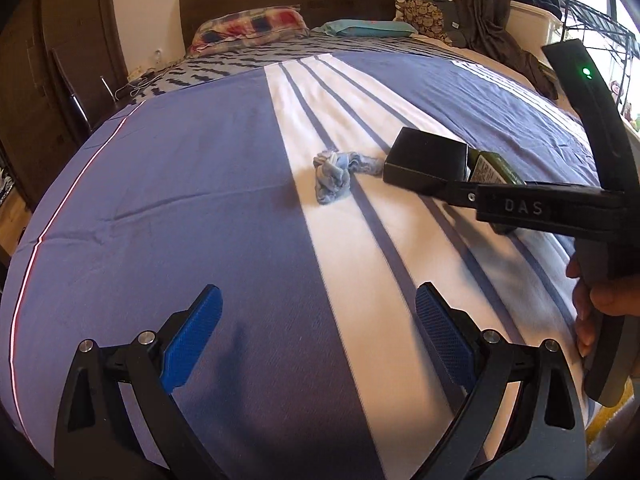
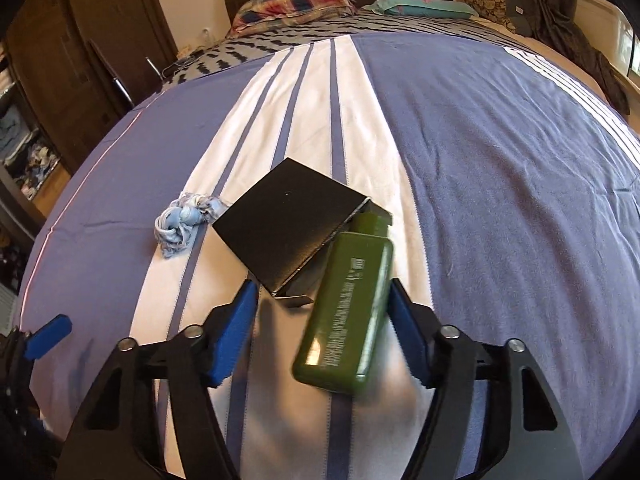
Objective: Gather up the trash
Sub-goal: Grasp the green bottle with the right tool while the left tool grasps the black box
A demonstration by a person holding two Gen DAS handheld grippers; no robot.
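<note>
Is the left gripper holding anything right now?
No, the left gripper is open over the bare bedspread with nothing between its blue pads.

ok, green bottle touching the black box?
Touching. Right wrist view: the green bottle's cap end sits against the black box's open edge, no gap.

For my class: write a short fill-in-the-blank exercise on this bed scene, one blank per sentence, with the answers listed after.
1. The bottle between the right gripper's fingers is ____ in colour.
2. The bottle's cap points toward the black ____.
3. The crumpled rag lies on the ____ beside the box.
4. The left gripper holds ____.

Answers: green; box; bed; nothing
</note>
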